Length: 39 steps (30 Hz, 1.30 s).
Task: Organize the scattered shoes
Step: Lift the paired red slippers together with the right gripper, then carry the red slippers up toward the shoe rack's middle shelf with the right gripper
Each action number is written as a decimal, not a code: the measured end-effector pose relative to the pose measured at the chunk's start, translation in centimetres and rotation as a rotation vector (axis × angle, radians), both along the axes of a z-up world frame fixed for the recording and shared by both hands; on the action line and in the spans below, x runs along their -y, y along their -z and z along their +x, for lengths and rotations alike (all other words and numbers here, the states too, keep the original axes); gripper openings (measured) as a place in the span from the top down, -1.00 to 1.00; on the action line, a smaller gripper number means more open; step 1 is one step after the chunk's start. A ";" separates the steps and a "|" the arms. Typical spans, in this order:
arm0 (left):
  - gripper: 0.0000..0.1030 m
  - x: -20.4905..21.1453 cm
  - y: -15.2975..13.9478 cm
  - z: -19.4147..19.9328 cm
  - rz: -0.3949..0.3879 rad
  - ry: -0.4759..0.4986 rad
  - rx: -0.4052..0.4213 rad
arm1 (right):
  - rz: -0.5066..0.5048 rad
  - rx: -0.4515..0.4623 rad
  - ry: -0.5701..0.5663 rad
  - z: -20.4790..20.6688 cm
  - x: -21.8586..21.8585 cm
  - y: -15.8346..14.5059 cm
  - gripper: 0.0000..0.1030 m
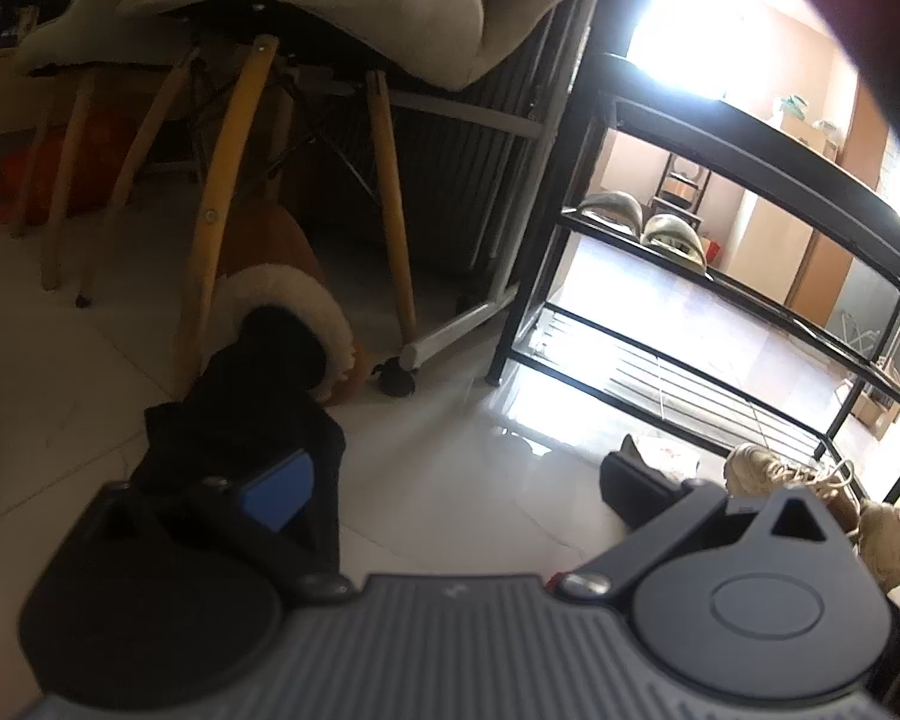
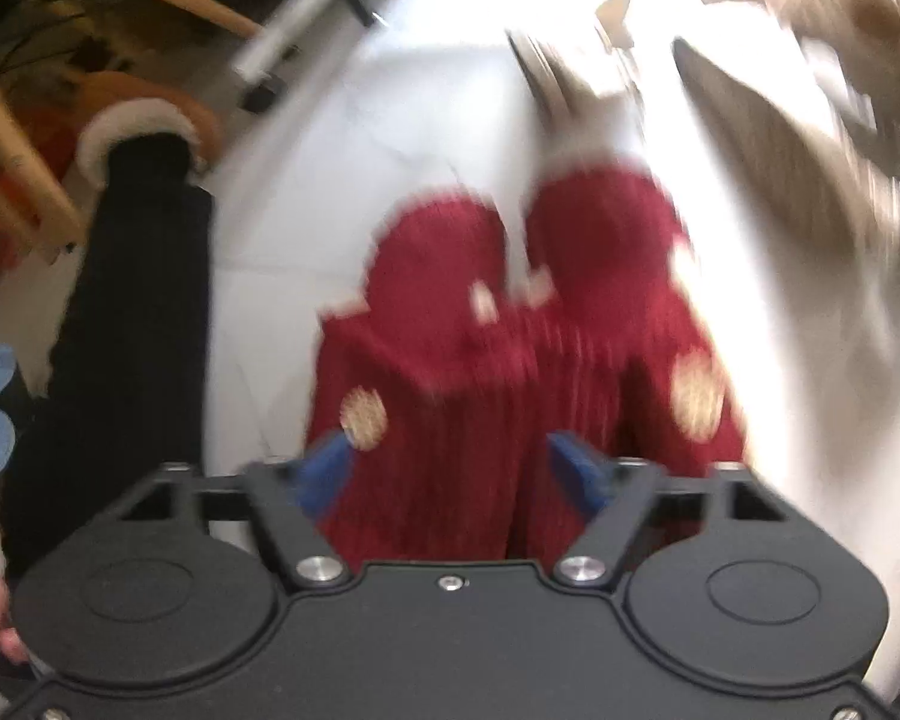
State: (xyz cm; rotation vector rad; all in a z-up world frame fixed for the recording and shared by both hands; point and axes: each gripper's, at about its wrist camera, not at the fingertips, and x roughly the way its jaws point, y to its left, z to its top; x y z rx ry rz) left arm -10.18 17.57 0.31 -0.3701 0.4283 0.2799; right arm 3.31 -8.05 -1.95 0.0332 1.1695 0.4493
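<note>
While the right tool (image 2: 450,468) hangs over the pale floor (image 2: 282,228) with its blue pads spread apart and gripping nothing, a blurred pair of red slippers (image 2: 510,312) lies side by side just beyond them. The left tool (image 1: 450,492) is spread wide and empty too. Beige sneakers (image 1: 810,480) sit at its 3 o'clock by the black shoe rack (image 1: 750,324), which carries a grey pair (image 1: 642,222).
</note>
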 end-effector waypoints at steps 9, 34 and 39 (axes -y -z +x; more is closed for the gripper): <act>-0.99 -0.1 0.0 0.0 0.032 0.008 -0.004 | -0.345 -0.155 -0.087 7.0 -4.5 5.7 -0.63; -0.99 -1.2 0.4 0.2 -0.008 -0.004 -0.022 | -0.421 -0.265 -0.228 5.8 -6.9 8.1 0.27; -0.99 -1.1 0.2 -0.1 0.003 -0.001 -0.015 | -0.399 -0.118 -0.220 2.9 -6.7 7.3 0.44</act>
